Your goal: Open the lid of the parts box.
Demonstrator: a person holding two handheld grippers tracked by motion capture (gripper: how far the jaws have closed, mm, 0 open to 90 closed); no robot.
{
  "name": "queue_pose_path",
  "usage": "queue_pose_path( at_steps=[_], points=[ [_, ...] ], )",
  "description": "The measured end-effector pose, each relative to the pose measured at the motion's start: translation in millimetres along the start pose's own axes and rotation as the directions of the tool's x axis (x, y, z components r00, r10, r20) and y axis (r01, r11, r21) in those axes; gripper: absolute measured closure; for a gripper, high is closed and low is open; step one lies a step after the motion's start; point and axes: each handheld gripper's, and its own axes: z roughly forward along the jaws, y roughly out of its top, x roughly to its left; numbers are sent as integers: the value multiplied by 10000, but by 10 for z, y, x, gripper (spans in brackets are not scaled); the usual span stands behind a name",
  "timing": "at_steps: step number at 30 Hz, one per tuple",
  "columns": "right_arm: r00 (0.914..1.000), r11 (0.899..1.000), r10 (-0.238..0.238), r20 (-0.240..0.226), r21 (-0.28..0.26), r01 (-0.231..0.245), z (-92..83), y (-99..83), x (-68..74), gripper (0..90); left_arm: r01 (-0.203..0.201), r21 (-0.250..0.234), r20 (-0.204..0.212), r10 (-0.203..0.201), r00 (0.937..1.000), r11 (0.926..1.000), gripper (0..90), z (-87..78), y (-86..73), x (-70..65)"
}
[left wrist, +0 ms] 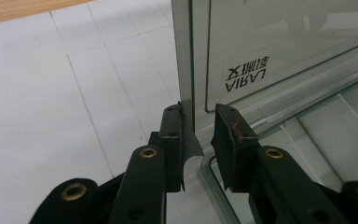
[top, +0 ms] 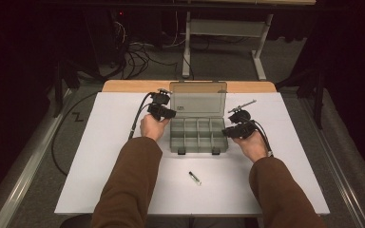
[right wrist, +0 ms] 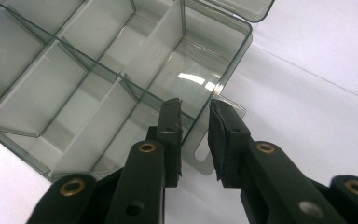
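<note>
The left tongs (left wrist: 198, 140) had closed on the left edge of the upright lid (left wrist: 242, 56), one pad against its outside; the other pad seemed a hair off. The right tongs (right wrist: 193, 135) straddled the latch tab (right wrist: 205, 154) at the organiser box's (top: 198, 135) right wall, and whether they pinched it I cannot tell. The box sat mid-surface (top: 100, 156), its long axis running left to right, lid standing at the far edge. A small vial (top: 195, 178) lay nearer the person.

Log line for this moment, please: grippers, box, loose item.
left gripper: shut on lid edge | right gripper: astride box wall, grip unclear | lid: upright | vial: on table, untouched
</note>
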Motion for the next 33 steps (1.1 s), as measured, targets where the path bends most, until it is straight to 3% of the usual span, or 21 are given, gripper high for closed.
queue_pose_path(
  at_steps=[7, 20, 26, 33],
  points=[
    [10000, 10000, 23, -25, 20, -23, 0, 3, -1, 759, -493, -43, -317, 491, 9983, 9988, 709, -8, -2, -30],
    [10000, 10000, 6, -52, -13, -6, 0, -3, -7, 758, -714, 12, -770, 713, 9945, 9974, 578, -104, -2, -7],
    [10000, 10000, 29, -39, -15, -29, 0, -4, -4, 758, -679, 20, -548, 679, 9962, 9977, 537, -201, -3, 8],
    [10000, 10000, 53, 13, -41, -52, -1, -10, 6, 758, -1022, 190, -277, 1027, 9943, 9946, 527, -299, -64, -16]
  ],
)
